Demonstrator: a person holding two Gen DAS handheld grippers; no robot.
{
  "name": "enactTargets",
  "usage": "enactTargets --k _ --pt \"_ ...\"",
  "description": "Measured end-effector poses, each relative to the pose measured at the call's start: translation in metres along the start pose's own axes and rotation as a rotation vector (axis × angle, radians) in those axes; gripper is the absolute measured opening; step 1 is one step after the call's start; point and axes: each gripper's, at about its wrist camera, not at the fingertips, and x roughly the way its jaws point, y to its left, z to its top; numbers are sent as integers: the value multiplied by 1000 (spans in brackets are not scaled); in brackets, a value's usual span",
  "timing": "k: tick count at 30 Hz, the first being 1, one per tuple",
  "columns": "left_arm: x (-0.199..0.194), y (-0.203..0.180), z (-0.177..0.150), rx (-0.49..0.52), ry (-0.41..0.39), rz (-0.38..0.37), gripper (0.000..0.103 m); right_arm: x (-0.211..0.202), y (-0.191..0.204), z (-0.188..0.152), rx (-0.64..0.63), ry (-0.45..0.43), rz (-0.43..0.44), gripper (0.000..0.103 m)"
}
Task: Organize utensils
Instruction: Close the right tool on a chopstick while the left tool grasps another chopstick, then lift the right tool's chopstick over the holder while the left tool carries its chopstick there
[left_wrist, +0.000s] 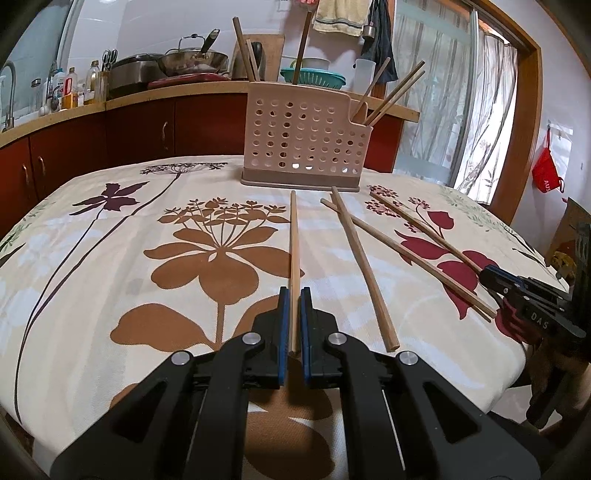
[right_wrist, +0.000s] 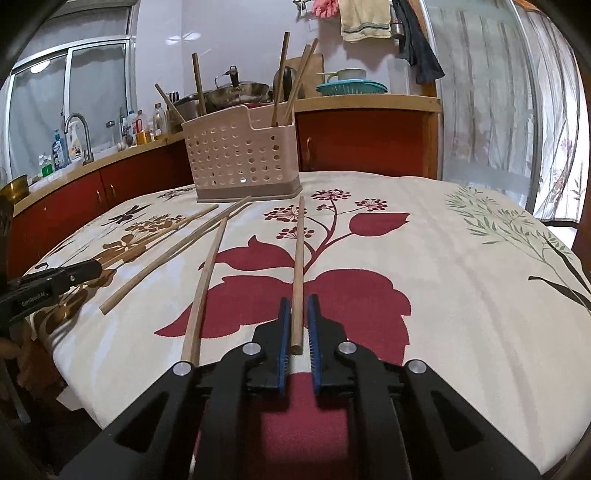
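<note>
Left wrist view: the left gripper at bottom centre has its blue-padded jaws straddling the near end of a pale wooden chopstick lying on the floral tablecloth; narrow gaps show on both sides, so it is not yet pinched. The perforated pink plastic utensil holder stands at upper centre, two crossed chopsticks to the right.

Right wrist view: the right gripper likewise brackets a darker wooden chopstick, jaws slightly spread. My advice: close squarely, then lift level towards the holder.

Soft daylight enters through the curtained window, shadows are faint, focus is sharp, and fisheye bending darkens the edges.
</note>
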Motion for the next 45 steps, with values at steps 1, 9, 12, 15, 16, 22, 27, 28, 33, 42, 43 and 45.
enactTargets --k 1,9,12,15,16,22,27,28,33,42,43,45 --pt "-1 0 0 1 -3 0 6 -1 1 0 -5 3 -1 7" --pt "-19 1 15 4 -65 6 6 -27 6 23 -15 -78 -3 7" --pt "-29 2 23 0 -95 10 6 -38 8 35 -14 -116 -3 7" --pt "-41 2 33 -3 -131 15 6 -50 10 48 -17 -150 -6 7" --pt "-45 3 36 -4 -142 17 6 -54 11 53 -20 -161 -8 7" --pt "-73 6 59 -12 -220 32 6 -75 17 76 -31 -217 -13 7" --pt "-95 9 80 -16 -273 42 6 -90 20 96 -32 -249 -10 7" --pt "-100 10 85 -18 -283 44 6 -92 20 99 -33 -254 -9 7" --pt "-111 11 106 -9 -298 40 6 -95 20 118 -28 -248 7 7" --pt "-96 19 126 -6 -273 35 6 -77 21 143 -45 -231 22 7" --pt "-94 20 128 -7 -270 33 6 -76 21 146 -47 -233 23 7" --pt "-90 20 131 -2 -265 33 6 -71 20 150 -50 -235 24 7"
